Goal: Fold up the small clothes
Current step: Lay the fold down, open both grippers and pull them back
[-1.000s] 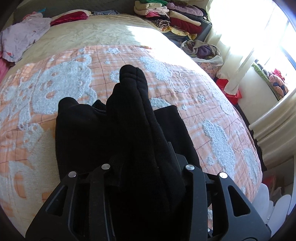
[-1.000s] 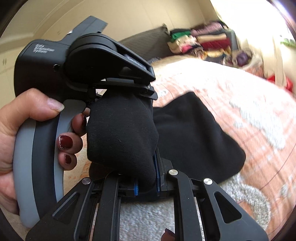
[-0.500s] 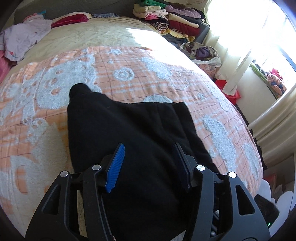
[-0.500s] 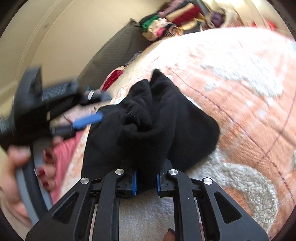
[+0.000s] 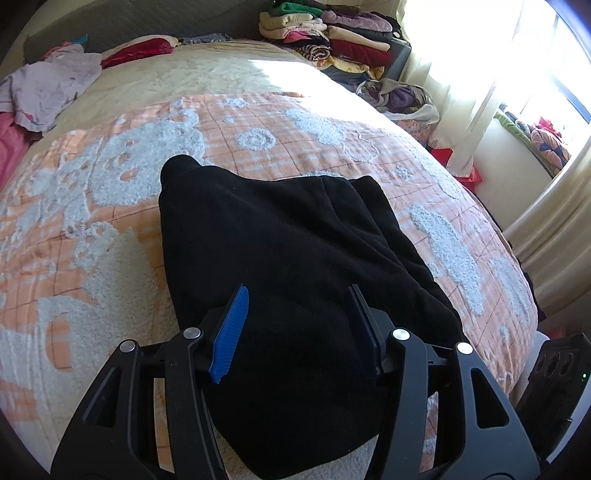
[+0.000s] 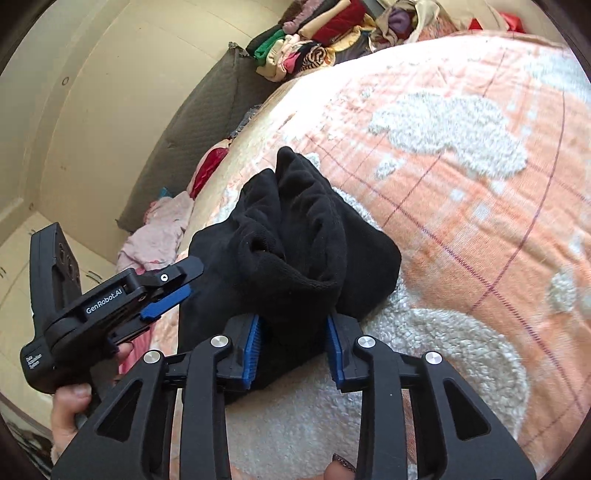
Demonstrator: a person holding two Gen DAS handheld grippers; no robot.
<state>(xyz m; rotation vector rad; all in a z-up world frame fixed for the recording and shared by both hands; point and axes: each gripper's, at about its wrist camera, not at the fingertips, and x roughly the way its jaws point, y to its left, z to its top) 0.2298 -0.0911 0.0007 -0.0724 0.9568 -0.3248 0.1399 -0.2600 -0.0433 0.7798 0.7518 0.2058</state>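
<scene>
Right wrist view: our right gripper (image 6: 291,350), jaws parted, straddles the black garment (image 6: 295,236). Its long axis runs straight ahead. Our left gripper (image 5: 299,332) is open too.

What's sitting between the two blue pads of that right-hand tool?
A bunched fold of the black garment fills the gap of the right tool, seen in the right wrist view; the pads stand slightly apart around it.

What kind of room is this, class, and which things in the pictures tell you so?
Most likely a bedroom at home. A wide bed with an orange patterned blanket fills the view, stacks of folded clothes sit at its far end, and a curtained window lets in daylight at the side.
</scene>
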